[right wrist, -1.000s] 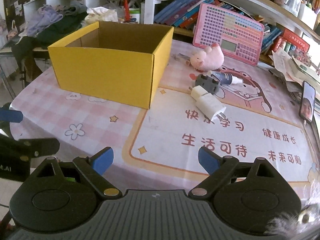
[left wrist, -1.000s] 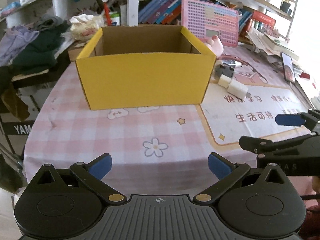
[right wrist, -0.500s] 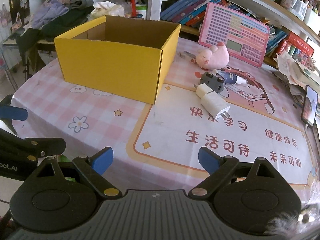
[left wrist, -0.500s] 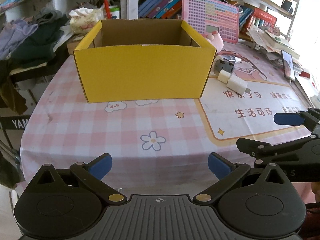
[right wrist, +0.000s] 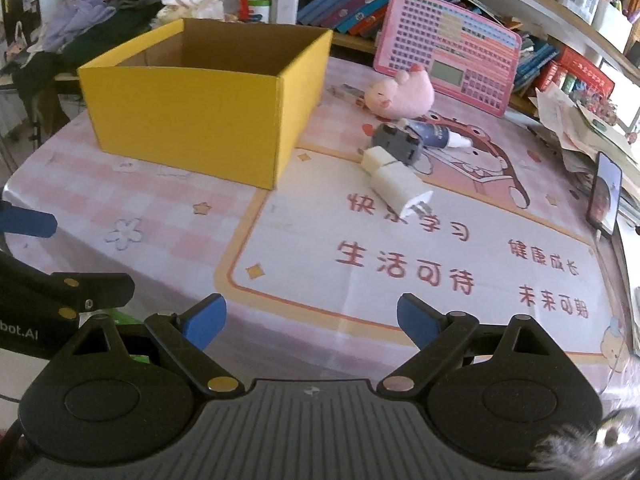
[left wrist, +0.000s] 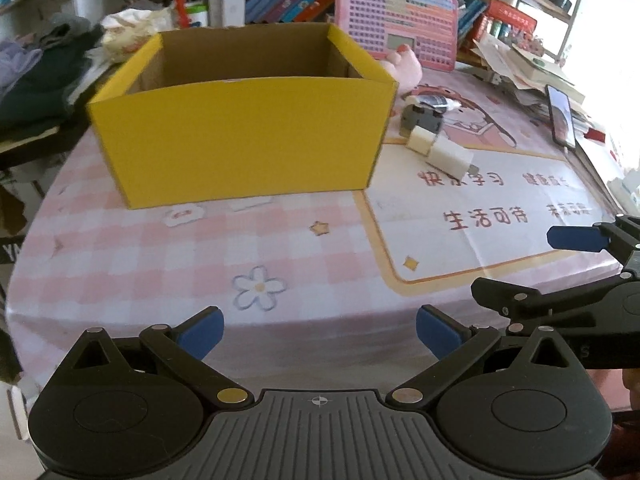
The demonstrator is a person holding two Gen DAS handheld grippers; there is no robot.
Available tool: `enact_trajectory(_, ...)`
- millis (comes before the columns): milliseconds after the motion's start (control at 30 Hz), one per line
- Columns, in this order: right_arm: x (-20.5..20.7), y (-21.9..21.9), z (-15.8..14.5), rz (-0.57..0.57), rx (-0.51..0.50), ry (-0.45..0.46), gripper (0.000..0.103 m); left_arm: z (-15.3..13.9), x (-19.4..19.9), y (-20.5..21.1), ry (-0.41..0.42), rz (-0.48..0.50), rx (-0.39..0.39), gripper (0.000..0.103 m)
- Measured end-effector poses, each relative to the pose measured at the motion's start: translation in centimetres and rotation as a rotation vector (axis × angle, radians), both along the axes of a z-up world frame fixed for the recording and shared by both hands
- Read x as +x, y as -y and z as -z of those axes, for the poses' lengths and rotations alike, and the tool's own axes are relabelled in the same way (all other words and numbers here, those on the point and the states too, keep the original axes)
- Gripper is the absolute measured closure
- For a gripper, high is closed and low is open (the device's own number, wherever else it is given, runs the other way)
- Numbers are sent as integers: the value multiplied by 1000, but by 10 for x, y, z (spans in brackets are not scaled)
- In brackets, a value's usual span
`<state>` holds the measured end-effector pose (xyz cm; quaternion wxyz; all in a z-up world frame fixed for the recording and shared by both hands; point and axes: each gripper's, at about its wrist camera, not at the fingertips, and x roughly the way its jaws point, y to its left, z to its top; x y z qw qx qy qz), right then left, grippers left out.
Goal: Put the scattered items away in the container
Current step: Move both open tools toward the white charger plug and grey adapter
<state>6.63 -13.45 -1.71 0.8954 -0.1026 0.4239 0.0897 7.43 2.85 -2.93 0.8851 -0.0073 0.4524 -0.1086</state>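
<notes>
An open yellow cardboard box stands on the pink checked tablecloth; what I see of its inside looks empty. To its right lie a white charger plug, a grey adapter, a small dark tube and a pink plush pig. My left gripper hovers open over the table's near edge, in front of the box. My right gripper is open too, well short of the plug, with nothing between its fingers.
A pink keyboard toy leans against the shelf of books behind. A phone and piled papers crowd the right edge. Clothes lie heaped at the far left.
The left gripper has drifted, so the box and plug sit further right and slightly nearer in its view. The right gripper's view has barely shifted. Both grippers' jaws stay wide.
</notes>
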Motion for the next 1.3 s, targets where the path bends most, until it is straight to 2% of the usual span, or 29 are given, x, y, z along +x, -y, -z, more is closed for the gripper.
enact_trajectory(233,20,41,3,68,7,-17,10,6,24,32,-18,45,-9,0)
enact_trajectory(400,37,64,4,69,3,-29,10,4,38,52,-10,54,-13,0)
enact_trajectory(533,49,82,4,75,5,-22,10,5,47,80,-21,119,-7,0)
enact_trajectory(767,75,118,1,107,31,8,10,-5,62,122,25,195,12,0)
enact_trajectory(1300,125,166,5,51,104,17,10,1,106,176,37,141,48,2)
